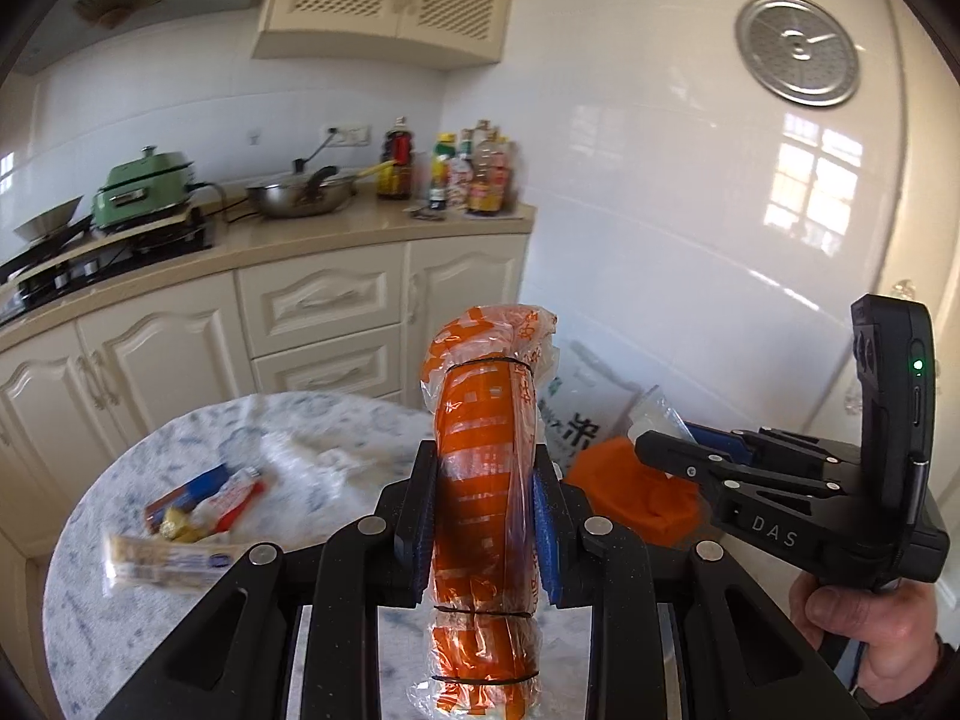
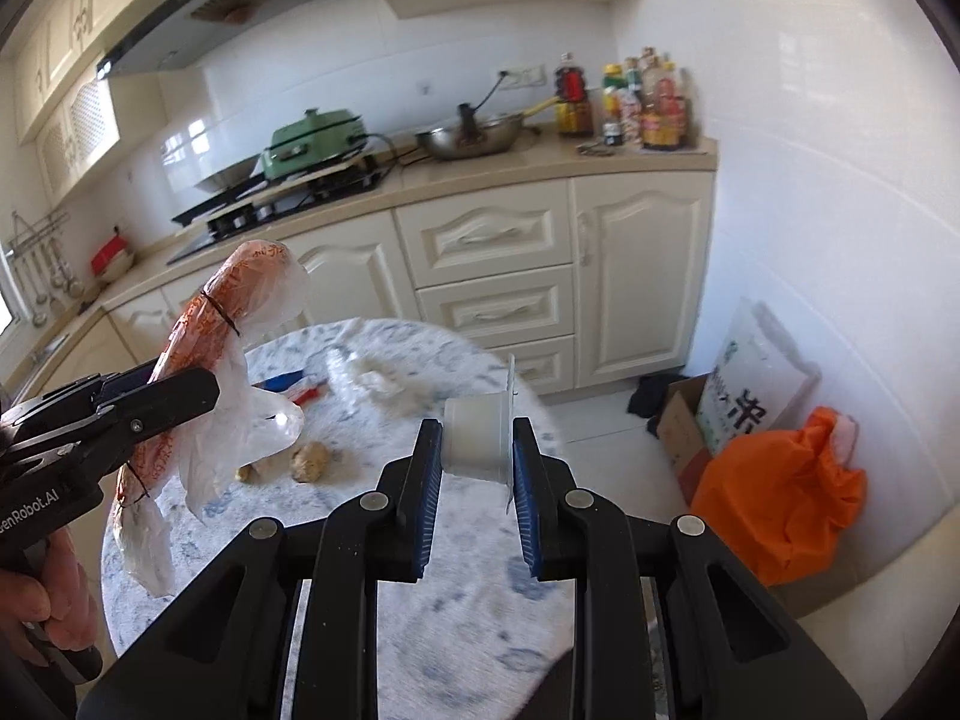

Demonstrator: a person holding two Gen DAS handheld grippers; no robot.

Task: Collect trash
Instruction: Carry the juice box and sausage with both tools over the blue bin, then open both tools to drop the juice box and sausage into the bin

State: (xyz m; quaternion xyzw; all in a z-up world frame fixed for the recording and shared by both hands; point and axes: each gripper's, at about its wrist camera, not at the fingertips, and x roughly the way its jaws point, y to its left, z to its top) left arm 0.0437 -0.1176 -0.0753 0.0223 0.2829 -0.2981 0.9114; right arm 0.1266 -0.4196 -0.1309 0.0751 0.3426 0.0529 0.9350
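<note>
Left wrist view: my left gripper (image 1: pixel 486 516) clamps an orange wrapped roll (image 1: pixel 480 480) above the tabletop (image 1: pixel 336 420). My right gripper (image 2: pixel 477 468) pinches a white cup (image 2: pixel 477 435); wrappers (image 1: pixel 198 510) lie below.

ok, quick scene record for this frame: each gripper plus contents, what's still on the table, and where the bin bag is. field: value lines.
left gripper: shut on orange plastic wrapper, held upright
right gripper: shut on small white cup
round table: marbled top, below both grippers
still on table: snack wrappers, long pale packet, crumpled brown lump
orange bag: on the floor by the wall, right of the table
beside bag: cardboard box, white sack
</note>
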